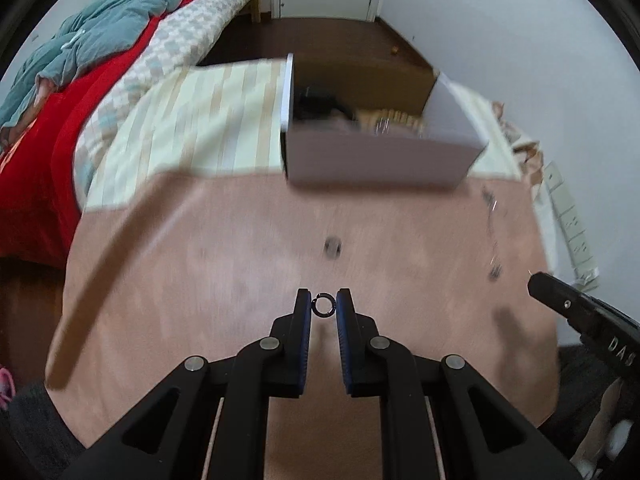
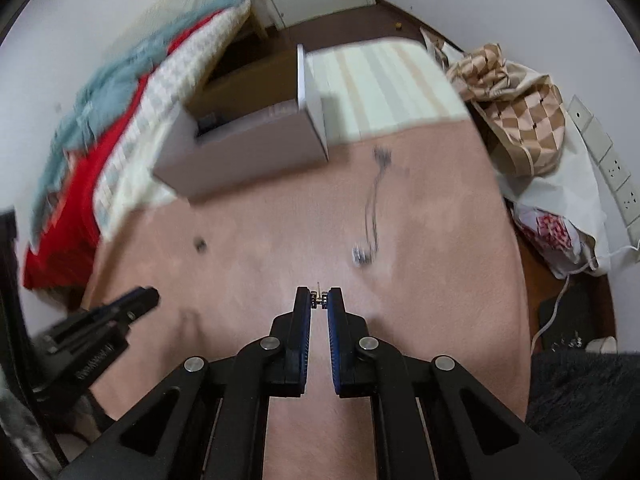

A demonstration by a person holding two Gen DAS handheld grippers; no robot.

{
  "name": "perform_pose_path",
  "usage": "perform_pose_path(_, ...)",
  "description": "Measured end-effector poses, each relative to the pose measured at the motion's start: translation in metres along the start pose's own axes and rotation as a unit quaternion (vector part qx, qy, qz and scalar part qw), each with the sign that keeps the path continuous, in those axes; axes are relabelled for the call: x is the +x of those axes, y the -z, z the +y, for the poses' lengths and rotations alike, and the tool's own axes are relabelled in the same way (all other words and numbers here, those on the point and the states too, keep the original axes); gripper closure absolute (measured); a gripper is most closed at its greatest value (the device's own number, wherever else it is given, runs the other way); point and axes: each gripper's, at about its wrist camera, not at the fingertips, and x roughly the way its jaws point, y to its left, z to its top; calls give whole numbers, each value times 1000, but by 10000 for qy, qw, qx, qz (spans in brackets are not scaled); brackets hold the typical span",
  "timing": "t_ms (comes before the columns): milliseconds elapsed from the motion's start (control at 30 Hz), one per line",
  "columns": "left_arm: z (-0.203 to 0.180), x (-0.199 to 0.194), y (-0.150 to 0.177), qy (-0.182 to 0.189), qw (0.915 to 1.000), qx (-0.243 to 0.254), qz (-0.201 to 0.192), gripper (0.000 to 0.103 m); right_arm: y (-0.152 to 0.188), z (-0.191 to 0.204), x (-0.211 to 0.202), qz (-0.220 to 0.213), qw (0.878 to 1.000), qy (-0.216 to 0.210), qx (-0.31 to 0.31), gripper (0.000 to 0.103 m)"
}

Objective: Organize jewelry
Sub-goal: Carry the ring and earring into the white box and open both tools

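My left gripper (image 1: 323,305) is shut on a small dark ring (image 1: 323,305), held above the pink table (image 1: 200,260). My right gripper (image 2: 319,301) is shut on a tiny earring stud (image 2: 319,300) whose pin sticks up between the tips. A white open box (image 1: 376,156) with jewelry inside stands at the table's far edge; in the right wrist view the box (image 2: 248,148) sits far left. A second dark ring (image 1: 333,246) lies on the table ahead of the left gripper. A silver chain necklace (image 2: 372,216) lies ahead of the right gripper, to its right.
A striped cloth (image 1: 200,120) covers the table's far part. A bed with red and teal bedding (image 1: 60,100) lies to the left. Bags (image 2: 528,120) and a wall power strip (image 2: 608,168) are on the right. The other gripper's tip (image 1: 560,300) shows at the right edge.
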Motion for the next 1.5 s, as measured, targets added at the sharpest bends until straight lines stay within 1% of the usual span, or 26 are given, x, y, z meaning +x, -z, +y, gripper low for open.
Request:
perform_pose_path(133,0,-7,-45,214,9996,-89,-165,93,-54,13,-13,-274,9990,-349,16,94)
perform_pose_path(200,2,-4,-76,335,9992,-114,-197,93,-78,20,-11,-339,9984,-450,-50,94)
perform_pose_path(267,4,5,-101,360,9991,-107,-200,93,-110,31,-2,-382,9978,-501,-189,94)
perform_pose_path(367,10,30,-136,384,9992,-133,-8,93,-145,40,23,-227,9979,-531,-285,94)
perform_pose_path(467,13,56,-160,418,9988,-155,223,93,-178,47,57,102,9978,-512,-396,94)
perform_pose_path(567,16,75,-175,390,9983,-199,386,93,-197,51,85,373,9969,-467,-513,94)
perform_pose_path(667,18,85,-181,389,9970,-331,583,92,-204,52,103,531,9958,-397,-634,94)
perform_pose_path(800,19,85,-186,294,9971,-399,582,89,-208,49,115,655,9952,-367,-634,94)
perform_pose_path(833,19,84,-187,286,9971,-408,570,80,-209,48,115,675,9951,-383,-613,93)
perform_pose_path(867,19,82,-188,250,9974,-408,533,68,-210,47,117,722,9951,-369,-573,93)
perform_pose_path(900,19,79,-188,319,9974,-419,493,64,-210,45,118,739,9951,-338,-557,93)
perform_pose_path(933,18,77,-189,344,9973,-432,484,56,-211,44,116,724,9954,-296,-547,93)
perform_pose_path(967,17,73,-189,316,9976,-425,451,47,-212,43,114,700,9956,-346,-520,92)
perform_pose_path(1000,16,69,-190,228,9982,-389,390,42,-211,42,111,670,9960,-294,-509,91)
perform_pose_path(1033,15,66,-191,156,9987,-356,341,30,-211,42,108,632,9963,-240,-524,90)
perform_pose_path(1067,14,62,-191,109,9990,-323,282,23,-211,42,105,594,9965,-237,-537,88)
perform_pose_path(1133,15,54,-192,96,9992,-325,208,22,-210,41,96,529,9970,-246,-512,88)
perform_pose_path(1167,16,50,-192,28,9994,-316,165,19,-209,41,92,485,9972,-221,-527,87)
perform_pose_path(1200,16,46,-191,-41,9995,-289,112,16,-209,42,89,453,9973,-203,-547,85)
perform_pose_path(1233,17,43,-191,-101,9996,-273,71,7,-208,43,84,397,9975,-158,-569,82)
perform_pose_path(1267,18,37,-189,-231,9994,-246,-27,1,-206,45,79,334,9976,-92,-595,74)
perform_pose_path(1300,20,31,-186,-368,9990,-222,-139,1,-205,46,76,295,9976,-46,-618,64)
perform_pose_path(1333,21,27,-184,-465,9985,-212,-204,1,-201,48,70,221,9973,110,-686,58)
perform_pose_path(1400,26,17,-173,-716,9966,-199,-370,1,-195,51,62,89,9962,365,-781,41)
perform_pose_path(1433,28,15,-169,-788,9958,-198,-420,0,-192,53,60,59,9954,465,-834,36)
perform_pose_path(1500,33,10,-155,-983,9937,-189,-507,0,-182,57,55,-9,9923,783,-957,13)
